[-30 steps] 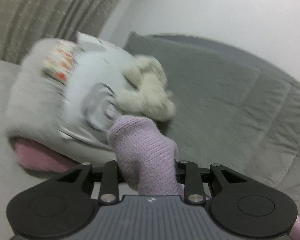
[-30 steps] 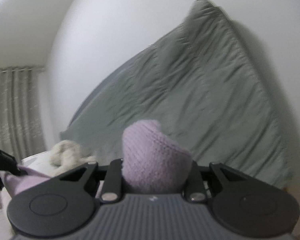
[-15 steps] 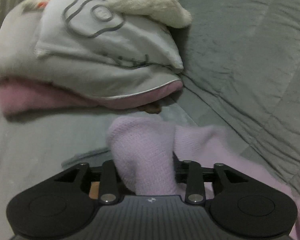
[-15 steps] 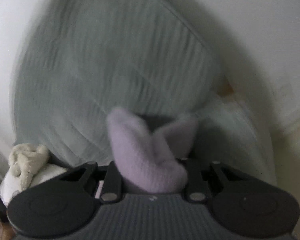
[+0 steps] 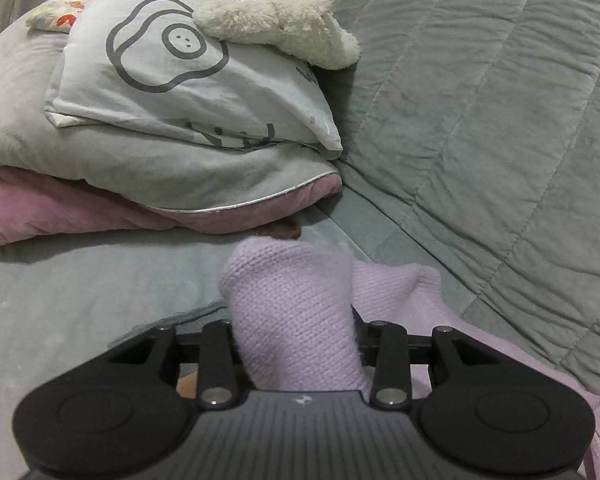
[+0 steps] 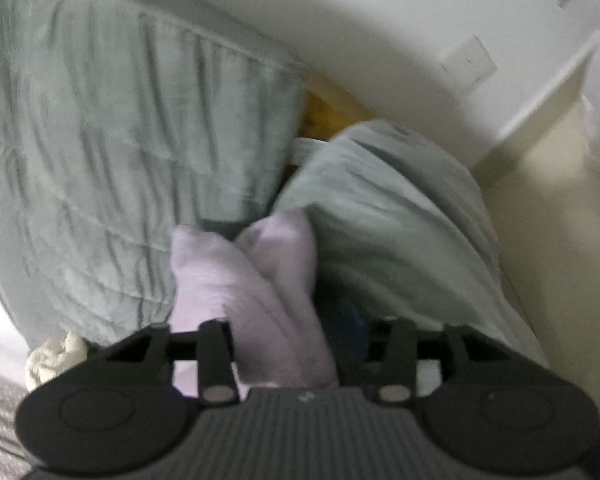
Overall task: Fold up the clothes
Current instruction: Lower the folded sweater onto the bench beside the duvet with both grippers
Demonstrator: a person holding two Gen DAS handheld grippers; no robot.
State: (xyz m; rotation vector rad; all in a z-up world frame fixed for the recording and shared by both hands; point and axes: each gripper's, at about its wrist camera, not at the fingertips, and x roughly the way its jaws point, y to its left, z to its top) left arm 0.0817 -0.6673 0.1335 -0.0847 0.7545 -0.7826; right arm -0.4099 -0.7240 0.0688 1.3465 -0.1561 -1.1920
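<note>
A lilac knit garment (image 5: 292,292) bulges up between the jaws of my left gripper (image 5: 296,322), which is shut on it. More of the knit trails off to the right over the grey bed. In the blurred right wrist view another fold of the same lilac knit (image 6: 260,280) lies between the jaws of my right gripper (image 6: 300,332). Those jaws are opening. The cloth leans on the left finger, and a dark gap separates it from the right one.
Ahead on the left, a white printed pillow (image 5: 172,72) and a cream plush toy (image 5: 284,12) top a folded grey and pink quilt (image 5: 60,208). A grey quilted cover (image 5: 480,120) rises behind. The right view shows the bed corner (image 6: 380,208), a wall socket (image 6: 468,60) and pale floor.
Both grippers sank toward the bed with the lilac knit. The right one rolled and its jaws spread, loosening the cloth. The left has been still for the last half second.
</note>
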